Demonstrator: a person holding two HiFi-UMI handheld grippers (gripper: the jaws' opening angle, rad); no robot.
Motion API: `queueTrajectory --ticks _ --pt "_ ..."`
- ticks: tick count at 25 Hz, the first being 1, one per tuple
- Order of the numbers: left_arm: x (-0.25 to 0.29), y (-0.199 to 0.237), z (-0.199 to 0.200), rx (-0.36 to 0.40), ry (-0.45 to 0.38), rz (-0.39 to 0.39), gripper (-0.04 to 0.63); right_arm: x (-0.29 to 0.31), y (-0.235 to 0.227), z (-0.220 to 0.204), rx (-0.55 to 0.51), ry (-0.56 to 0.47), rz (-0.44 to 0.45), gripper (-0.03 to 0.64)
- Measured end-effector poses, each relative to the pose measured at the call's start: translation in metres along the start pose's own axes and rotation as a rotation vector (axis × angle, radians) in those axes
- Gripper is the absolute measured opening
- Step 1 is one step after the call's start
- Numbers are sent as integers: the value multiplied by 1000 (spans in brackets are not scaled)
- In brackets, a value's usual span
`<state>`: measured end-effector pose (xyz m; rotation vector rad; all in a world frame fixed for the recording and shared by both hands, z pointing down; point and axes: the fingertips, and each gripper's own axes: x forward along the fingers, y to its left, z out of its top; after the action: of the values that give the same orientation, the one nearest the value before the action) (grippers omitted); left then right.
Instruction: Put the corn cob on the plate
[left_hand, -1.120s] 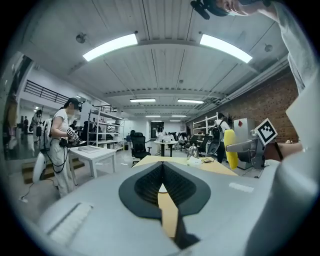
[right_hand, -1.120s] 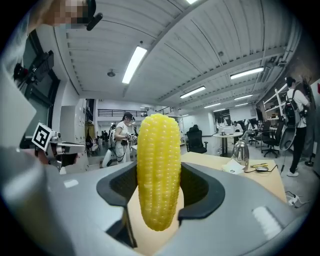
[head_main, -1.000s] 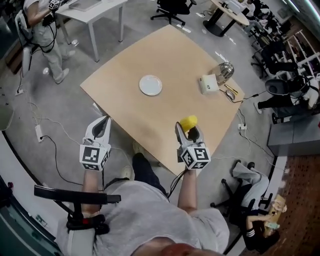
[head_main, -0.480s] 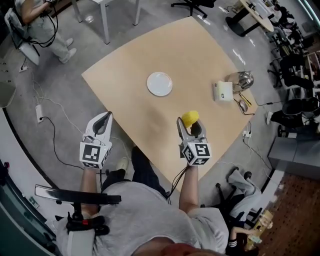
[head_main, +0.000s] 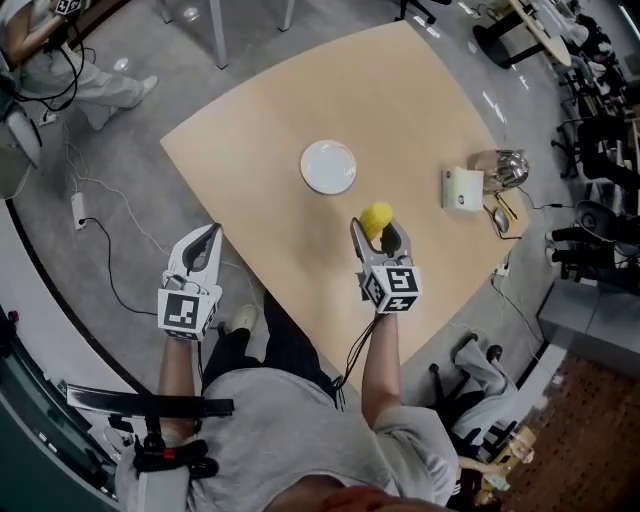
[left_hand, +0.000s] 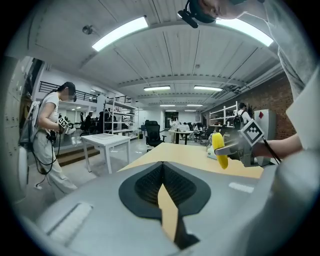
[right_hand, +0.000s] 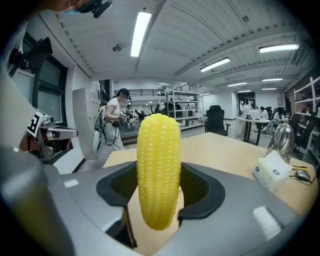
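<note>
My right gripper (head_main: 379, 231) is shut on the yellow corn cob (head_main: 376, 218), which stands upright between the jaws (right_hand: 158, 170) over the near part of the wooden table (head_main: 400, 110). The white plate (head_main: 328, 166) lies bare on the table, beyond the cob and a little to its left. My left gripper (head_main: 201, 243) hangs off the table's left edge, over the floor, its jaws shut with nothing between them (left_hand: 162, 192). From the left gripper view the corn cob (left_hand: 218, 149) shows at the right, held by the other gripper.
A white box (head_main: 461, 189) and a shiny metal kettle (head_main: 504, 167) stand near the table's right corner. Cables (head_main: 100, 240) run over the grey floor at the left. A person (head_main: 50, 60) stands at the far left near a white table (left_hand: 106, 142). Office chairs stand at the right.
The view has shifted, so the table and plate sit slightly further right in frame. The right gripper with the corn has moved a little towards the plate. The left gripper holds its place.
</note>
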<state>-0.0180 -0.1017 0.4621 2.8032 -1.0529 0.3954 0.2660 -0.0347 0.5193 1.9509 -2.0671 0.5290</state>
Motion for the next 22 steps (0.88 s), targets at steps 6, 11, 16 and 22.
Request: queueTrajectory --ticks 6,11,16,22 --pt "6 9 -12 -5 18 18 20 37 -8 -9 -2 47 15 255" --pt "8 16 -21 -20 43 37 20 65 -13 -13 -36 86 29 255" --pt "11 21 -29 -33 56 52 20 95 -15 -15 -37 123 44 255" --pt "10 29 -40 -58 80 76 20 127 -20 -22 -87 189 43 255"
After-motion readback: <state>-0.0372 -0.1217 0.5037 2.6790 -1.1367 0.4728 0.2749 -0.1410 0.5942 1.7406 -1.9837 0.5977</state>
